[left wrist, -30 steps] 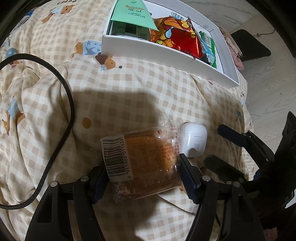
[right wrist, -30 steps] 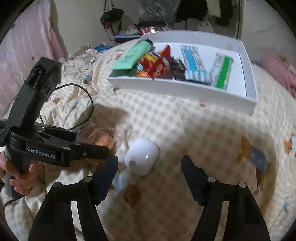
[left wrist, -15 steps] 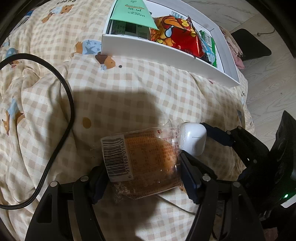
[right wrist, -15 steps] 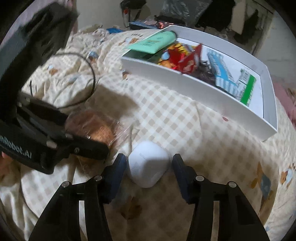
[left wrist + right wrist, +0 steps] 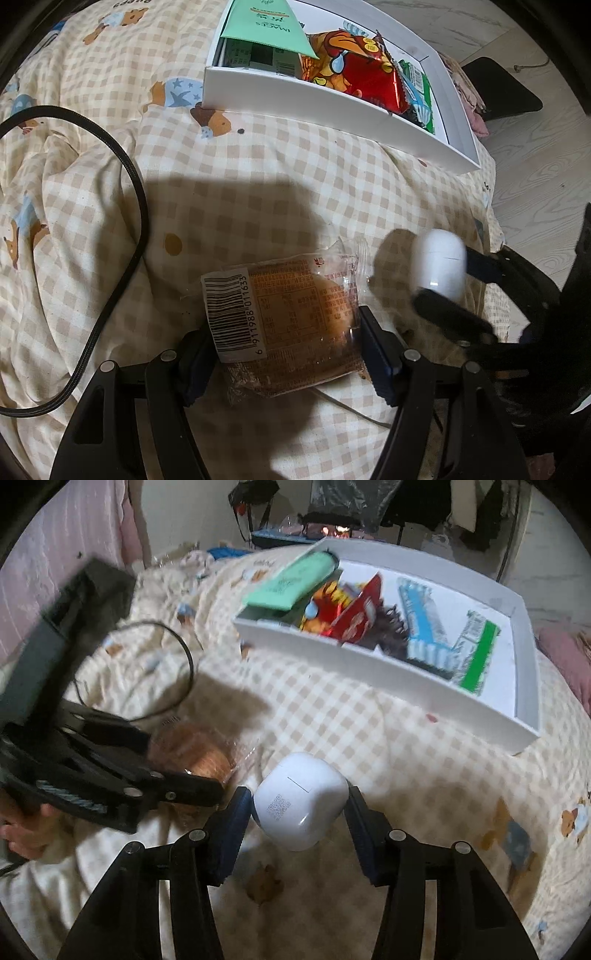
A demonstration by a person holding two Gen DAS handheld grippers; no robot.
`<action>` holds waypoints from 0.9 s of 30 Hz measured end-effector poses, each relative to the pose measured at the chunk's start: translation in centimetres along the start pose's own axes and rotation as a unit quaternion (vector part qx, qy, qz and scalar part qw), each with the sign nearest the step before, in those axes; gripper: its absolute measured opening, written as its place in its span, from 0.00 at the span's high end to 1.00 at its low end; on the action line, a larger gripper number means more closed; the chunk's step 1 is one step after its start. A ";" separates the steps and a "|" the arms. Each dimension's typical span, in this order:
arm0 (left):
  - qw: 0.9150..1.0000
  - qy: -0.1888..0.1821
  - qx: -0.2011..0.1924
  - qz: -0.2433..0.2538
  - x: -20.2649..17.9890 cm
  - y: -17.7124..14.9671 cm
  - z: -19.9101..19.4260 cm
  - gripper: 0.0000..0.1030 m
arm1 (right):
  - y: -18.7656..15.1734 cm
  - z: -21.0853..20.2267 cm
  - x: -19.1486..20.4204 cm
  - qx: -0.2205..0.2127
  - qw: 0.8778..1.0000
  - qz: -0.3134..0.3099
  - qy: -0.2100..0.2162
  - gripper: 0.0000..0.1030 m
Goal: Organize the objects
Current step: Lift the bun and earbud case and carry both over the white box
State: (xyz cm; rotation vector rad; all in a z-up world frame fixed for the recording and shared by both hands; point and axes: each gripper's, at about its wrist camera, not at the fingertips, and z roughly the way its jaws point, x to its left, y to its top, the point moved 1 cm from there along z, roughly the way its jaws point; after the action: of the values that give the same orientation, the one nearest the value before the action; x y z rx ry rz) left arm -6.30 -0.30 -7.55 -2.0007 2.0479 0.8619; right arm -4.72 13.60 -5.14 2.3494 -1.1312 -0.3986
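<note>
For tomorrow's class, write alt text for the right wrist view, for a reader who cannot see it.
The right gripper clamps a white case above a checked quilt. To its left, the left gripper holds a wrapped bun. Behind them sits a white box filled with snack packets.

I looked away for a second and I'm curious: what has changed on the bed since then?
The right gripper came in around the white case, its jaws have just been closing, and it now pinches the case and holds it off the blanket. The left gripper stayed clamped on the wrapped bun, which has not moved. The white box of snacks is as before.
</note>
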 end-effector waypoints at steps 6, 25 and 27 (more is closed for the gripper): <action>1.000 -0.004 0.002 -0.003 0.7 -0.5 -0.6 0.29 | -0.2 -0.4 -0.2 0.003 0.997 0.031 0.069 0.48; 0.997 -0.029 -0.073 0.011 -0.3 -1.4 -7.0 0.30 | 1.7 -2.4 -4.1 -0.034 0.981 0.124 0.145 0.48; 0.996 -0.045 -0.077 0.017 -0.2 -1.7 -7.9 0.30 | 2.7 -3.5 -5.0 -0.054 0.978 0.135 0.150 0.48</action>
State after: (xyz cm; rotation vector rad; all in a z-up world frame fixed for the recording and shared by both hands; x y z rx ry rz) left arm -2.41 -3.92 -1.49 -1.9680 2.0272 1.1271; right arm -7.91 17.22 -0.55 2.0414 -1.2230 -0.0069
